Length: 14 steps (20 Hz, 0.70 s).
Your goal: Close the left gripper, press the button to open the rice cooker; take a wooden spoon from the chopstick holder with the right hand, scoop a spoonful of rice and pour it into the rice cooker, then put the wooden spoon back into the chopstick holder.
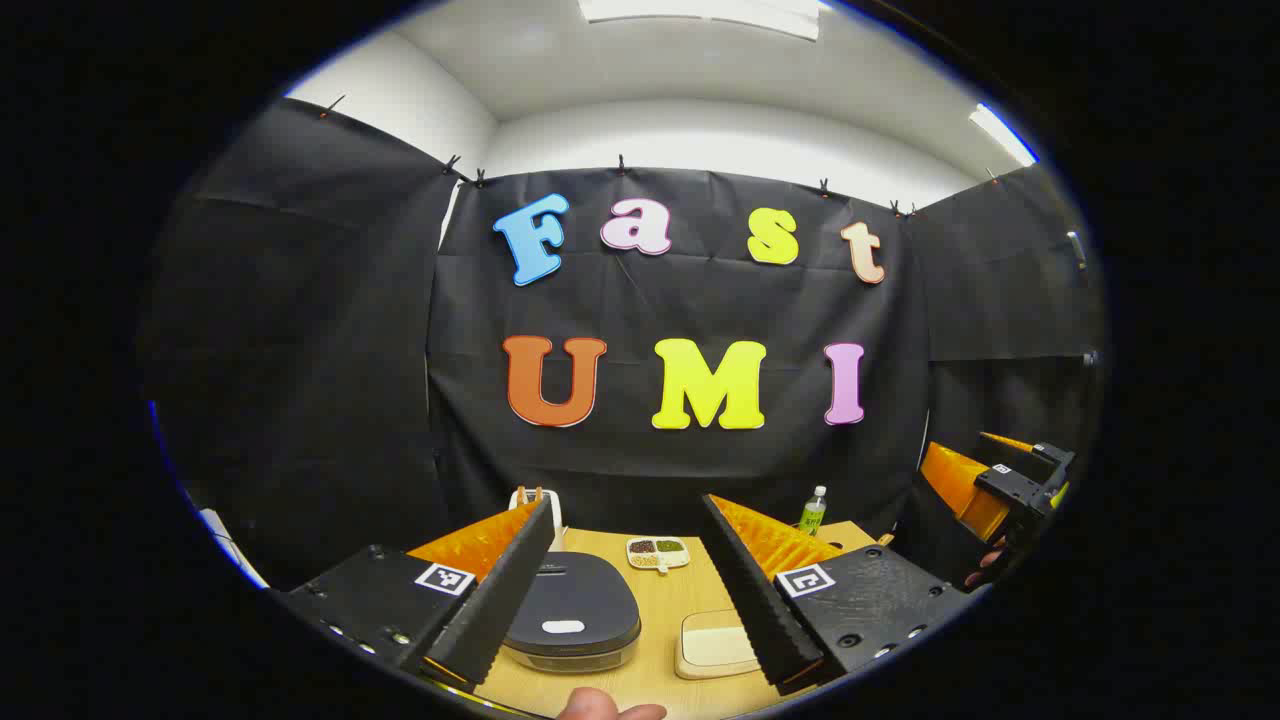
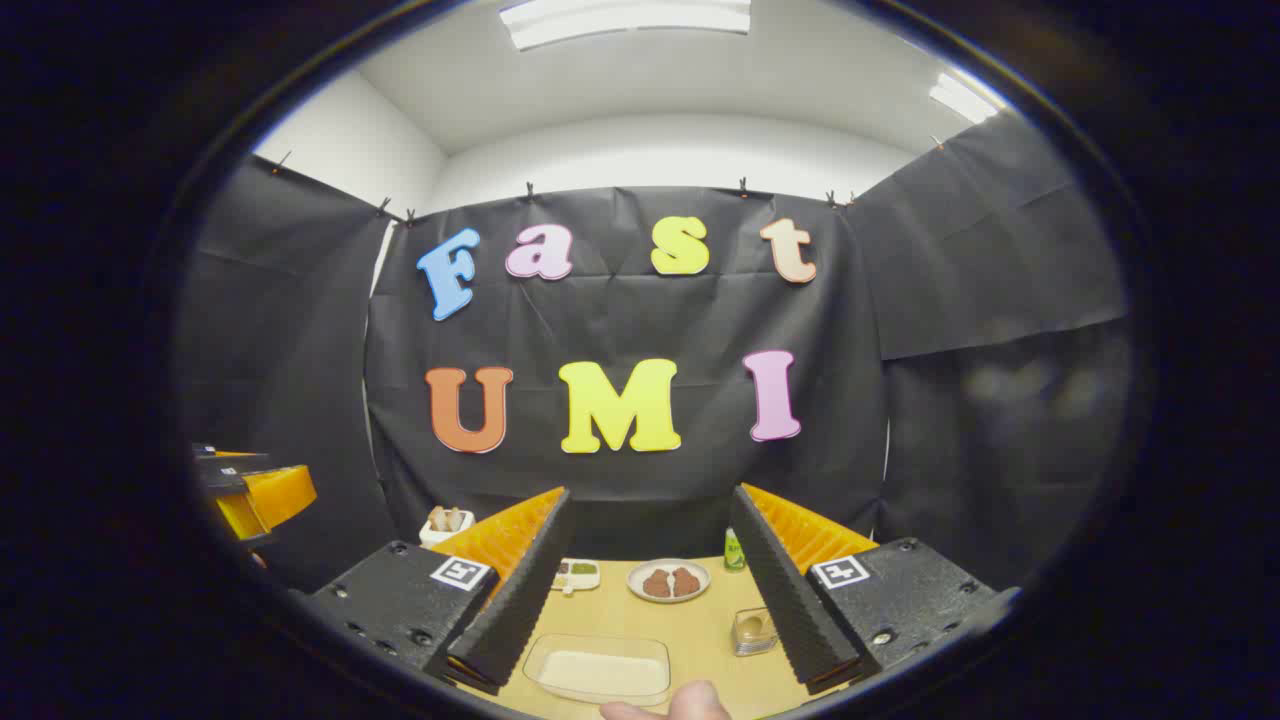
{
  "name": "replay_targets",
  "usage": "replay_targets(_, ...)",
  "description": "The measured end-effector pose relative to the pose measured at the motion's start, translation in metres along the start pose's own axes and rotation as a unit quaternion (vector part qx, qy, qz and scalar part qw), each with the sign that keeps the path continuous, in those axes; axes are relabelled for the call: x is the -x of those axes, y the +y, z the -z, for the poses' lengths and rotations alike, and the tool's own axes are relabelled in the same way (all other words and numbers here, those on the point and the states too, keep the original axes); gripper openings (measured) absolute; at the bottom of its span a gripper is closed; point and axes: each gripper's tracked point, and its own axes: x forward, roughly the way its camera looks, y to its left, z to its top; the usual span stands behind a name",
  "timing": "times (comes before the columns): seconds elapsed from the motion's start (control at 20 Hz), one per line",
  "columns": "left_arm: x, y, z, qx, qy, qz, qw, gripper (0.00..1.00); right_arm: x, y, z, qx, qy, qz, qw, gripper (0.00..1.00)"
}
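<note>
The dark rice cooker (image 1: 572, 610) stands lid-down on the wooden table (image 1: 668, 600), with a pale button (image 1: 562, 627) at its front. My left gripper (image 1: 628, 503) hangs open above and in front of it, its left finger crossing the cooker's side. A white chopstick holder (image 1: 530, 500) with wooden handles stands behind the cooker and is also seen as chopstick holder (image 2: 447, 522). A shallow container of rice (image 2: 598, 668) lies just below my open right gripper (image 2: 650, 495); it shows too as rice container (image 1: 715, 645).
A divided dish of beans (image 1: 657, 552), a green bottle (image 1: 813, 510), a plate of brown pieces (image 2: 669, 582) and a small glass jar (image 2: 752, 630) stand on the table. The other gripper (image 1: 1010, 480) hovers at the right. A hand (image 2: 670, 705) shows at the bottom edge.
</note>
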Motion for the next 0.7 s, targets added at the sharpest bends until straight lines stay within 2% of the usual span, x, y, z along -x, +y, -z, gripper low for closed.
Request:
replay_targets(0.15,-0.002,0.000,0.001,0.005,0.005,-0.001,1.000,0.94,-0.002,-0.004,-0.001,-0.002,0.001,0.001,1.000,1.00)
replay_targets(0.2,-0.003,-0.001,0.003,0.010,0.008,-0.001,1.000,0.94,-0.003,-0.006,-0.002,-0.002,0.000,0.002,1.000,0.94)
replay_targets(0.25,-0.004,-0.001,0.002,0.012,0.010,-0.002,1.000,0.94,-0.003,-0.009,-0.002,-0.003,0.000,0.004,1.000,1.00)
replay_targets(0.7,-0.002,-0.001,0.004,0.001,0.014,-0.013,1.000,0.94,-0.004,-0.021,0.001,-0.016,0.005,0.013,1.000,1.00)
